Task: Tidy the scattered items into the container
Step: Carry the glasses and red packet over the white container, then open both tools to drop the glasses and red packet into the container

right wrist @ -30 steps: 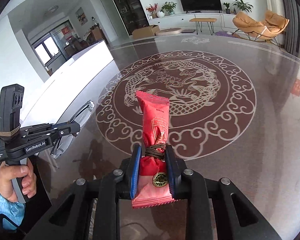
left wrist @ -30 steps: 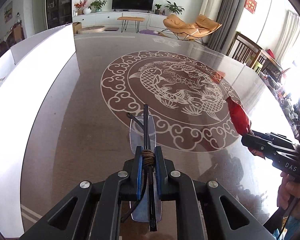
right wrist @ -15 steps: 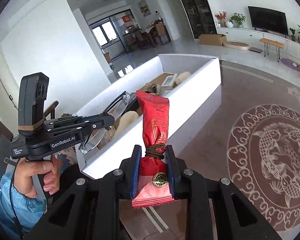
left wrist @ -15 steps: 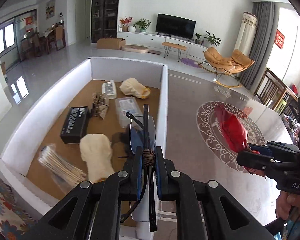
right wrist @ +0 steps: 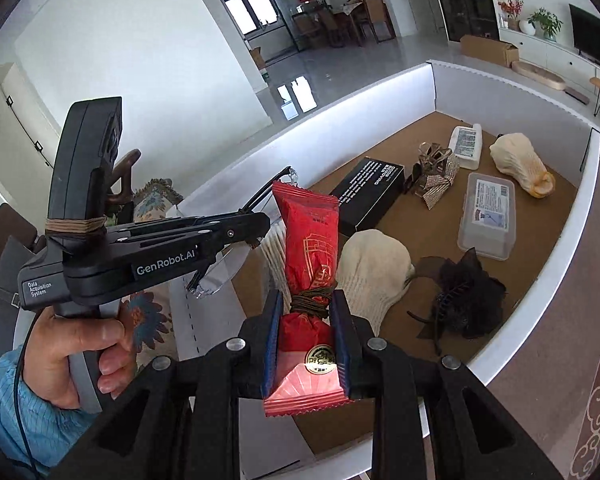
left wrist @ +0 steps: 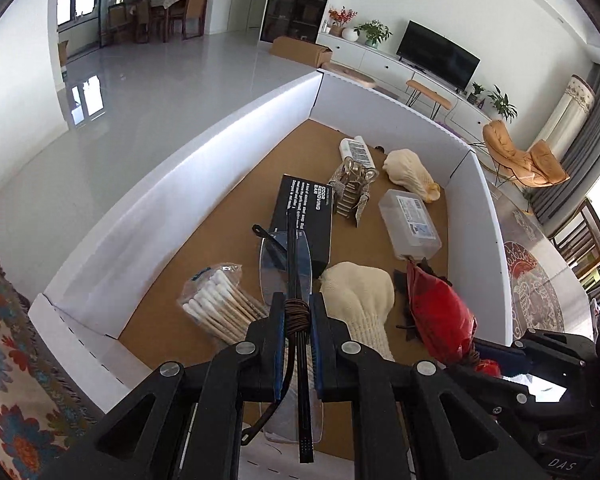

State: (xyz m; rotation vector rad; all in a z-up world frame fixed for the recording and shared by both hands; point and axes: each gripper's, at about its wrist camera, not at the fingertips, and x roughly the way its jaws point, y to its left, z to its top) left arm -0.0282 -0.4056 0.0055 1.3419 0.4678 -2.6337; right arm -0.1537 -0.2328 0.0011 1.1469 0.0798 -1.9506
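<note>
Hovering over the box (left wrist: 204,168): left gripper (left wrist: 296,316) clamping glasses (left wrist: 286,268), right gripper (right wrist: 306,312) clamping red packet (right wrist: 308,240).

Between your right gripper's (right wrist: 306,312) blue-lined jaws sits a red snack packet (right wrist: 309,240) with gold line print. Your left gripper (left wrist: 297,312) pinches clear-lensed, black-framed glasses (left wrist: 286,264). Beyond both tips, the white-walled container (left wrist: 204,160) has a brown floor, a black box (left wrist: 306,212) with white lettering, and cream gloves (left wrist: 360,300).

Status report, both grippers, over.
Left gripper shut on glasses, right gripper shut on red snack packet. Both above the white box. Glove and cotton swabs lie underneath.
</note>
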